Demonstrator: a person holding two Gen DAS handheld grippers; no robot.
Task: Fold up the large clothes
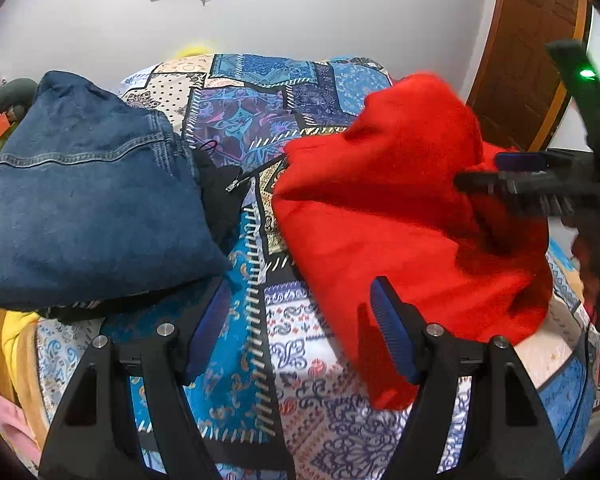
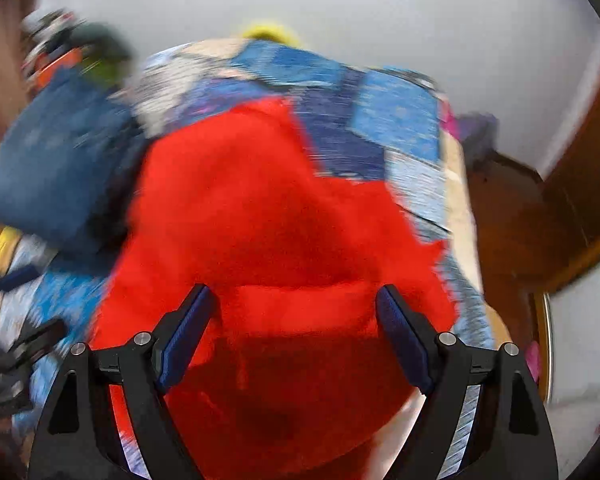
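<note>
A red fleece garment [image 1: 400, 232] lies crumpled on the right half of the patchwork bedspread [image 1: 240, 360]. My left gripper [image 1: 300, 284] stands open just above the bed. Its right finger sits at the garment's near left edge, and only bedspread and that hem show between the pads. My right gripper [image 1: 496, 172] hovers over the garment's far right part. In the blurred right wrist view the red garment [image 2: 268, 200] fills the middle. There the right gripper [image 2: 294, 288] is open, with a thick red fold between its wide jaws and no pad pressing on it.
A folded denim garment [image 1: 88, 200] lies on the bed's left side, with a black zipped piece [image 1: 220, 192] tucked beside it. A wooden door [image 1: 532, 60] stands at the right. Yellow cloth [image 1: 16, 340] and pink cloth [image 1: 8, 420] hang past the bed's left edge.
</note>
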